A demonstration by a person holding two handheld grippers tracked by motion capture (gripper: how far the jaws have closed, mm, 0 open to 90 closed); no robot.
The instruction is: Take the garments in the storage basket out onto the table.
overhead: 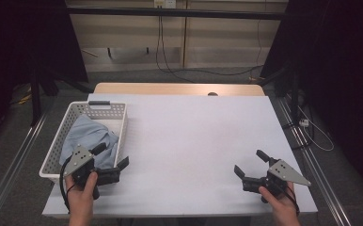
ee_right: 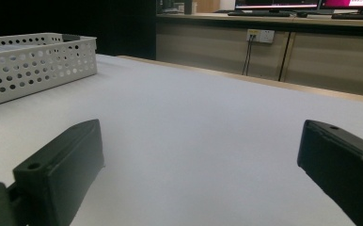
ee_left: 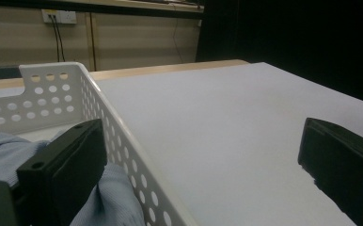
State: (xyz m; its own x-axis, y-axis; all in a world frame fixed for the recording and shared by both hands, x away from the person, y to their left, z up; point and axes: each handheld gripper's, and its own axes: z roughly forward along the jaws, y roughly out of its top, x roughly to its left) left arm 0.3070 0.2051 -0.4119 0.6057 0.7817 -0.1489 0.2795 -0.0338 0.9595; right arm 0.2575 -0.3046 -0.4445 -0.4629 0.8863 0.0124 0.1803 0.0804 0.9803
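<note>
The left gripper [overhead: 111, 155] stands with its jaws spread wide and empty, straddling the near right wall of the white perforated plastic basket [overhead: 64, 125]: in the left gripper view one jaw hangs inside the basket, over the crumpled light blue cloth [ee_left: 1, 150], and the other over the bare white desk [ee_left: 226, 141] outside it. Whether the inner jaw touches the cloth cannot be told, since the jaw hides the spot beneath it. The cloth lies in the basket's near half, cut off at the bottom edge of that view.

The right gripper [overhead: 248, 162] is held near the desk's front right corner, well apart from the basket, its jaws likewise spread and holding nothing; in the right gripper view, bare desk lies between them. A hand [overhead: 82, 195] grips each tool from the bottom edge.

Farther off, the desk's wooden back edge [overhead: 179, 88] shows, then dark curtains and trailing cables on the floor.
</note>
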